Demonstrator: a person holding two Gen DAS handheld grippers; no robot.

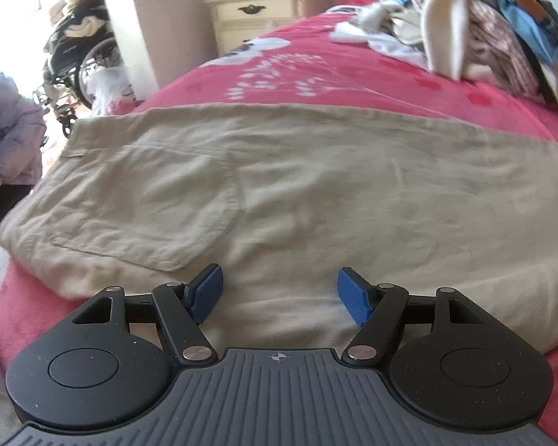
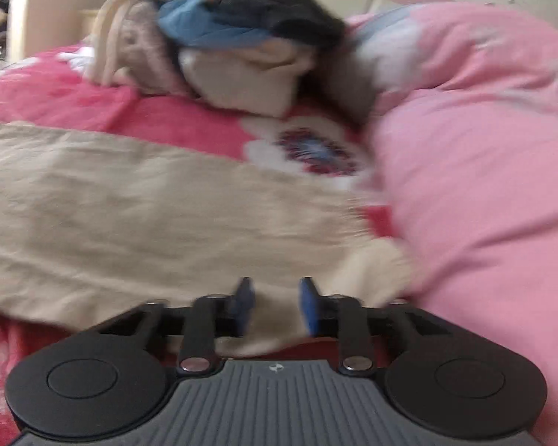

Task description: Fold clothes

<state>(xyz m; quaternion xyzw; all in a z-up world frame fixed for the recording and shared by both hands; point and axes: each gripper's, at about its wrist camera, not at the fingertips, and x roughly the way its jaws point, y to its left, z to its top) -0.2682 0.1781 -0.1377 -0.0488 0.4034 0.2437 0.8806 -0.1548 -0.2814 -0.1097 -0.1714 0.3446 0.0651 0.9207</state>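
A cream nightstand [image 1: 268, 15] stands beside the bed; a wheelchair [image 1: 82, 63] left of it; a pink duvet [image 2: 483, 148] bunched rightward.

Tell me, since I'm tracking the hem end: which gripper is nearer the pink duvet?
Right. The right gripper sits over the trousers' end, beside the pink duvet. The left gripper is over their pocket end; no duvet shows there.

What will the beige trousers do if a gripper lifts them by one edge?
The beige trousers would probably flop and droop: they lie flat and creased on the red bedspread. They look thin, so likely light. A one-edge pinch may undo the fold.
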